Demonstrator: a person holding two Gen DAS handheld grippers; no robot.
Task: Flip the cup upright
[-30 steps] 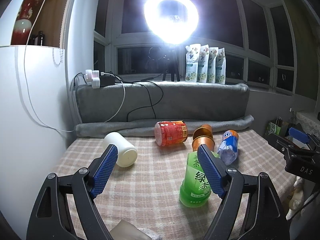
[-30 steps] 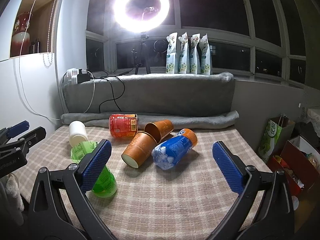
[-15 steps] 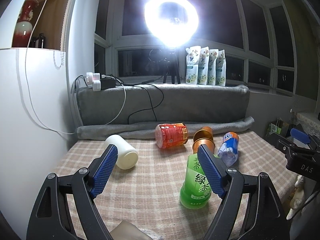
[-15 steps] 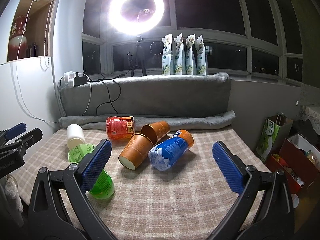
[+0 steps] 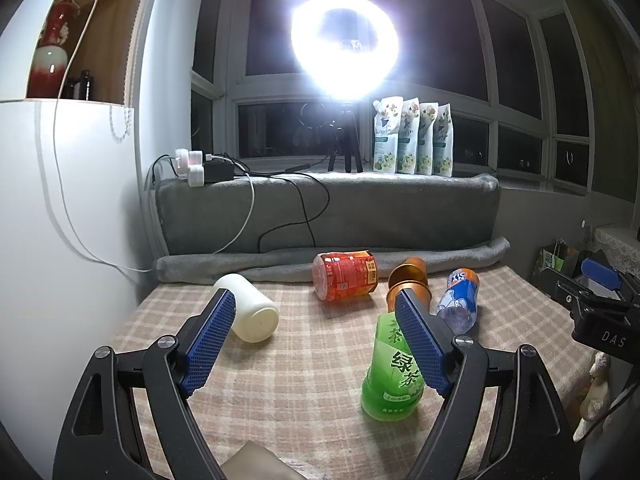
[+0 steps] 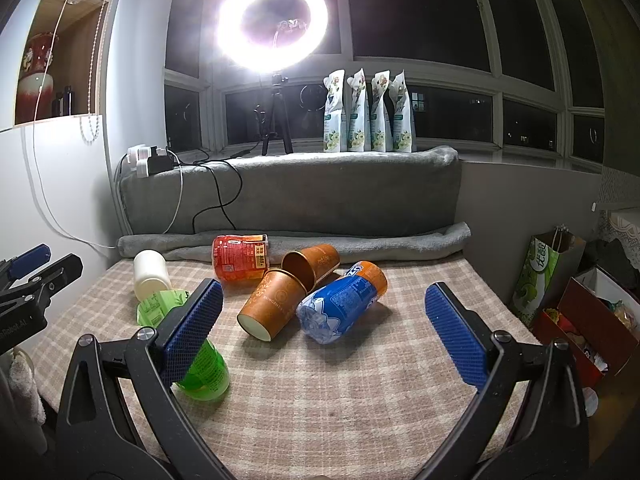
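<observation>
Several cups lie on their sides on the checked cloth [image 6: 360, 392]. In the right wrist view: a white cup [image 6: 150, 274], a red cup [image 6: 240, 258], two orange-brown cups [image 6: 274, 304] [image 6: 312, 262], a blue and orange cup [image 6: 342, 304] and a green cup [image 6: 192, 364]. The left wrist view shows the white cup [image 5: 250, 308], the red cup [image 5: 346, 276] and the green cup [image 5: 394, 372]. My left gripper [image 5: 316, 340] is open and empty, above the cloth between the white and green cups. My right gripper [image 6: 324, 328] is open and empty, in front of the blue cup.
A grey padded ledge [image 6: 300, 196] and a rolled grey blanket [image 6: 400, 240] close the back. A white cabinet [image 5: 60, 220] stands at the left. A ring light [image 6: 274, 26], pouches [image 6: 368, 114] and a power strip [image 6: 148, 160] sit above. Bags and boxes [image 6: 568, 292] stand off the right edge.
Both grippers have drifted only slightly; the cups look a little nearer in the right wrist view. Nothing was grasped or released.
</observation>
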